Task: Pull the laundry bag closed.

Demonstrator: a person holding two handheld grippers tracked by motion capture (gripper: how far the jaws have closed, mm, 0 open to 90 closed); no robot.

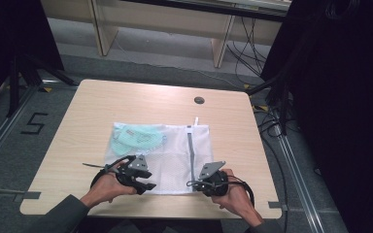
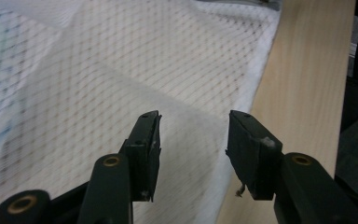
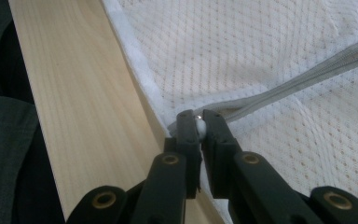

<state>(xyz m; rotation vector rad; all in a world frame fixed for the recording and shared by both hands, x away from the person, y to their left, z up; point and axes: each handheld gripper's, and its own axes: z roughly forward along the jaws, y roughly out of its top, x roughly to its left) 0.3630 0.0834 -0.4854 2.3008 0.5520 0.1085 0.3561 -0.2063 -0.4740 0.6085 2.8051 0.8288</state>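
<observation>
My right hand-held gripper [image 3: 199,122] pinching zipper pull [image 3: 199,125] at near edge of white mesh laundry bag [image 1: 175,153]. My left hand-held gripper [image 2: 193,135] spread, hovering over bag's near corner. Bag flat on counter [image 1: 92,107], mint-green garment [image 1: 138,137] inside (far left part). Zipper [image 1: 190,150] runs away across bag. Both hands low at counter's near edge.

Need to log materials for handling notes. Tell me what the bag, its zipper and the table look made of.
The mesh bag: white net fabric, probably synthetic; open holes show, with a plain cloth hem. The zipper: grey woven-looking tape; its pull, pinched in the right gripper, looks like pale plastic, possibly metal. The table: light wood-grain top, matte, likely laminate; straight even grain.
</observation>
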